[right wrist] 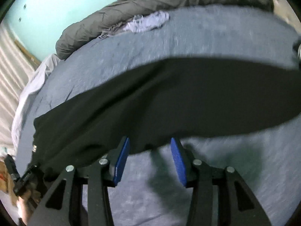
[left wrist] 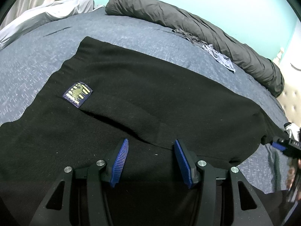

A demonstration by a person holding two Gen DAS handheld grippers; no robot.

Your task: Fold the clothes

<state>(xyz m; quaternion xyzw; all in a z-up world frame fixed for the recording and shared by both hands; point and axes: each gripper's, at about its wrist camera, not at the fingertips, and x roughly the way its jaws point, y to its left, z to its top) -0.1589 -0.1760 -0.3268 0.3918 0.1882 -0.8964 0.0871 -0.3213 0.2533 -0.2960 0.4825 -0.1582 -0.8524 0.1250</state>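
A black garment (left wrist: 141, 98) with a sewn patch (left wrist: 78, 94) is spread on the blue bedsheet (left wrist: 28, 60), and the left gripper (left wrist: 151, 160) is held above its near part with the jaws apart and nothing pressed between the pads. At the right, the right gripper (right wrist: 150, 160) is seen at the garment's edge with released jaws; the cloth hem lies between the pads but is not pinched. A grey duvet (left wrist: 188, 28) is rolled along the far side.

- A sewn patch (left wrist: 78, 94) on the black garment (left wrist: 150, 98), ahead and left of the left gripper (left wrist: 151, 145), shows yellow stripes and a figure; its lettering is too small to read.
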